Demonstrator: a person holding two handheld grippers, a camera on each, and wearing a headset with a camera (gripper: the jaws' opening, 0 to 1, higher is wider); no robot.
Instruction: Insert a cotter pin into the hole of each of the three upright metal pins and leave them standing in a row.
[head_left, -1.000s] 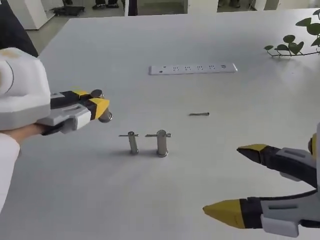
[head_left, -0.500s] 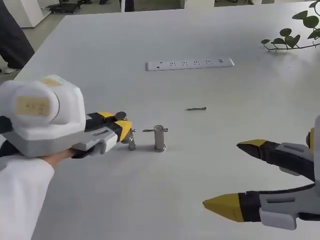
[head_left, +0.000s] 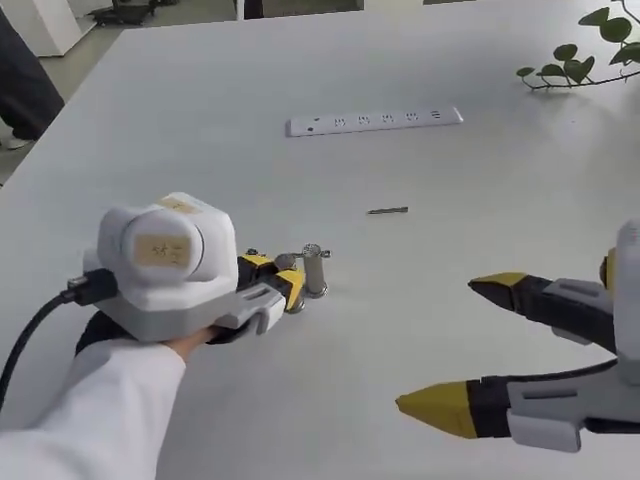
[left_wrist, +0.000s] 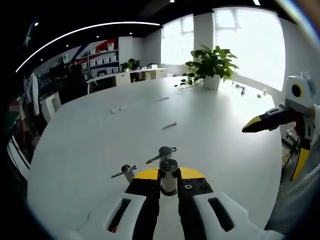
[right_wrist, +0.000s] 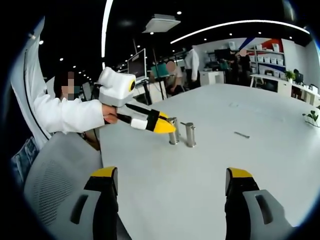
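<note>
My left gripper (left_wrist: 169, 186) is shut on a bare upright metal pin (left_wrist: 169, 176). Just beyond it stand two metal pins with cotter pins through them, one (left_wrist: 129, 172) on the left and one (left_wrist: 166, 151) on the right. In the head view the left gripper (head_left: 283, 287) sits right beside the standing pin (head_left: 314, 268); the other one is hidden behind it. A loose cotter pin (head_left: 388, 210) lies farther back on the table. My right gripper (head_left: 437, 345) hovers open at the lower right, with nothing between its fingers.
A white power strip (head_left: 375, 121) lies across the far middle of the white table (head_left: 200, 150). Plant leaves (head_left: 585, 45) reach in at the far right corner. A person's white sleeve (head_left: 90, 420) holds the left gripper. People stand in the background beyond the table.
The left gripper has carried its metal pin rightward and nearer, from well left of the two standing pins to right beside them. The right gripper has stayed open in place.
</note>
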